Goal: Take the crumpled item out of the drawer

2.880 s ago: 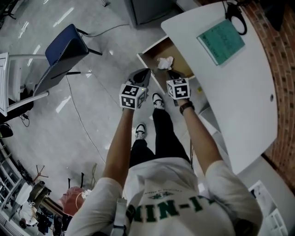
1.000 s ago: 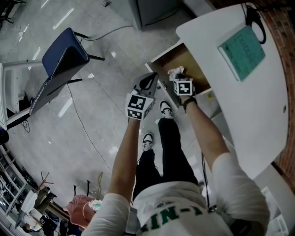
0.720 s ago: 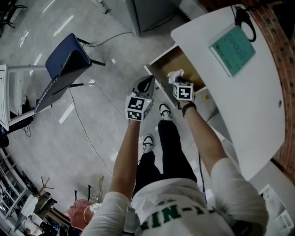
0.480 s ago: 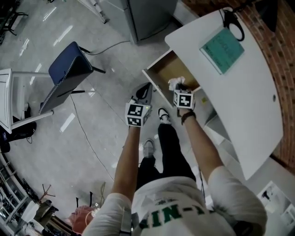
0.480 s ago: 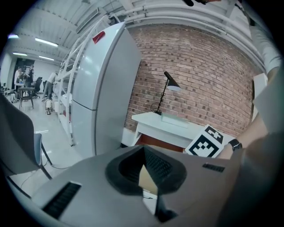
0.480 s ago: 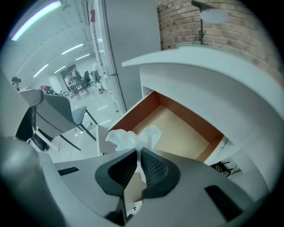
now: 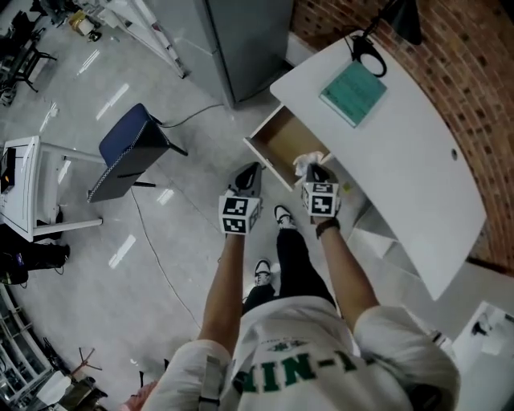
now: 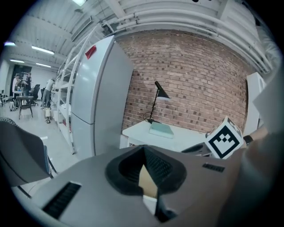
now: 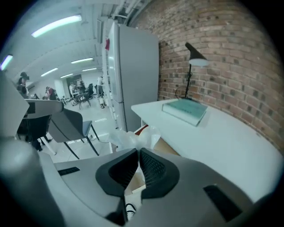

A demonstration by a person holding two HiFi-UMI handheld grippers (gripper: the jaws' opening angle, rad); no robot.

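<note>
The crumpled white item (image 7: 303, 164) hangs above the front of the open wooden drawer (image 7: 277, 143), pinched in my right gripper (image 7: 314, 169). In the right gripper view the crumpled item (image 9: 133, 135) bulges out beyond the right gripper (image 9: 138, 151), whose jaws have just been closing on it. To the left of the drawer my left gripper (image 7: 254, 168) is raised, its jaws together and holding nothing. In the left gripper view the left gripper (image 8: 143, 149) points at the white table (image 8: 177, 137).
The white table (image 7: 401, 160) carries a teal book (image 7: 352, 92) and a black lamp (image 7: 381, 24) by the brick wall. A tall grey cabinet (image 7: 241, 40) stands behind the drawer. A blue chair (image 7: 128, 152) and a cable (image 7: 152, 249) are on the floor at left.
The crumpled item lay in the drawer, then the right gripper took hold of it and lifted it. Both grippers have risen, and the head view now looks from higher up.
</note>
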